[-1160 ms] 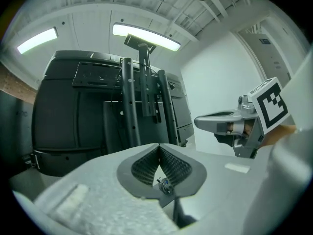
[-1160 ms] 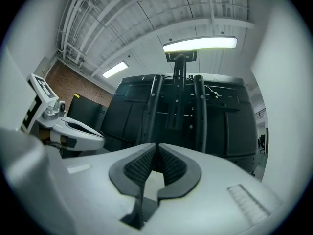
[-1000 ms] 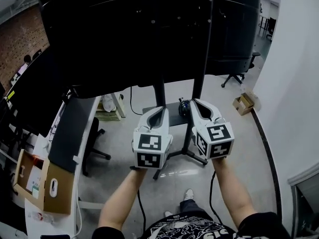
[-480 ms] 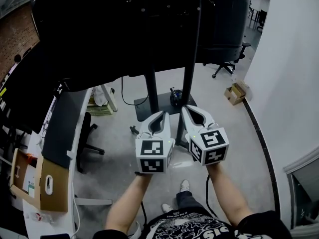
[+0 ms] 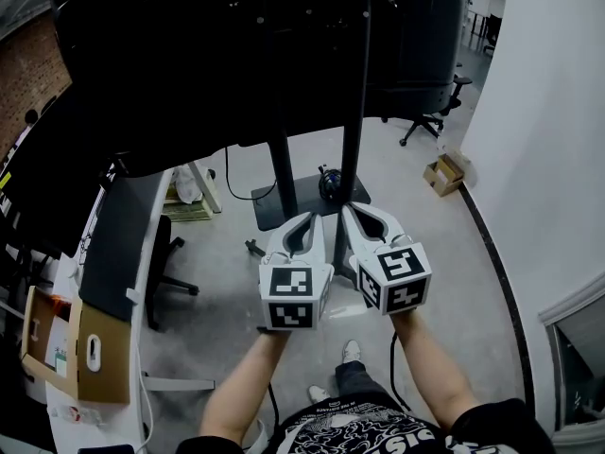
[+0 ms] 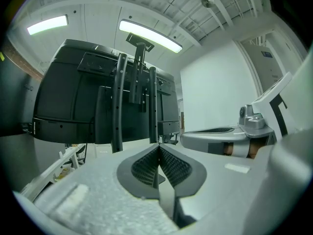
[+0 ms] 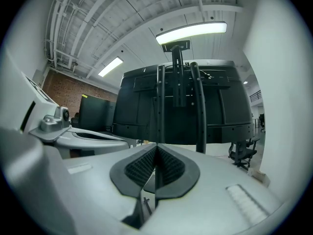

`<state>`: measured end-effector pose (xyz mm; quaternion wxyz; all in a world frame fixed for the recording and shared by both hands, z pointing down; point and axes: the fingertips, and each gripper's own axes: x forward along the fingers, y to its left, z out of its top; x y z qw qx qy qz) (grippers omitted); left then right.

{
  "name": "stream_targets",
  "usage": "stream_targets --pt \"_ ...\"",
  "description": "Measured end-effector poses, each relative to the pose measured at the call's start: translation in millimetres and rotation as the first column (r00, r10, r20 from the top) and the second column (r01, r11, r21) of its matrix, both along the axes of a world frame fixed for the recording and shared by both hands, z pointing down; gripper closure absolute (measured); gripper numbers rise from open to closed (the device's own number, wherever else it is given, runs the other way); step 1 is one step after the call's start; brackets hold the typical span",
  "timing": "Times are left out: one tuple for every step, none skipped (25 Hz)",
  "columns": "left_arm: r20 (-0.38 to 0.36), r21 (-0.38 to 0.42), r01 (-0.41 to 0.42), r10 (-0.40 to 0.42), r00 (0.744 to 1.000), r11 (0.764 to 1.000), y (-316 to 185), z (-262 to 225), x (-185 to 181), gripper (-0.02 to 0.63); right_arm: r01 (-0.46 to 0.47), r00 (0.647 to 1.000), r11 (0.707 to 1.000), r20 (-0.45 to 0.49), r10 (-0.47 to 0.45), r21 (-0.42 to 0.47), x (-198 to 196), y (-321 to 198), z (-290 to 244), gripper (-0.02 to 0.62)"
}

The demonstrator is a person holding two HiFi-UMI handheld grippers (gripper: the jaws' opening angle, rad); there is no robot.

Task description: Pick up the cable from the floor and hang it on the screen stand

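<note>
A dark coiled cable (image 5: 327, 183) lies on the black base plate (image 5: 288, 200) of the screen stand, between its two posts (image 5: 352, 112). The stand carries a large black screen (image 5: 236, 55), seen from behind in both gripper views (image 6: 73, 106) (image 7: 225, 111). My left gripper (image 5: 308, 218) (image 6: 157, 148) and right gripper (image 5: 346, 209) (image 7: 155, 148) are held side by side in front of the stand, nearly level. Both are shut with nothing between their pads. In the head view their tips overlap the near edge of the base, short of the coil.
A desk (image 5: 118, 244) with a cardboard box (image 5: 90, 353) runs along the left, with a chair (image 5: 170, 272) tucked under it. An office chair (image 5: 430, 121) and a small box (image 5: 442, 174) stand at the far right by the white wall (image 5: 548, 159). A foot (image 5: 351, 351) is below.
Both grippers have sunk a little together and stayed shut. The head view has shifted, so the stand's base and the coil now lie just beyond the fingertips.
</note>
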<state>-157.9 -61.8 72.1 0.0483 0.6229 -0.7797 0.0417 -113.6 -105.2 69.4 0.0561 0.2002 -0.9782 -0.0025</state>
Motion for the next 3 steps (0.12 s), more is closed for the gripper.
stream_targets --pt "0.000 -0.001 0.001 -0.001 1.000 1.000 -0.2 0.8 0.1 0.607 0.000 1.000 1.000 -0.001 0.000 0.000 0.5 -0.5 0.8 0.589" --pt "-0.001 -0.002 0.002 -0.002 1.000 1.000 -0.4 1.3 0.1 0.607 0.000 1.000 1.000 -0.002 0.000 0.000 1.0 -0.9 1.6 0.591" --pt "-0.001 -0.003 0.003 -0.003 1.000 1.000 -0.7 1.7 0.2 0.606 0.000 1.000 1.000 -0.003 0.000 0.000 1.5 -1.4 2.3 0.590"
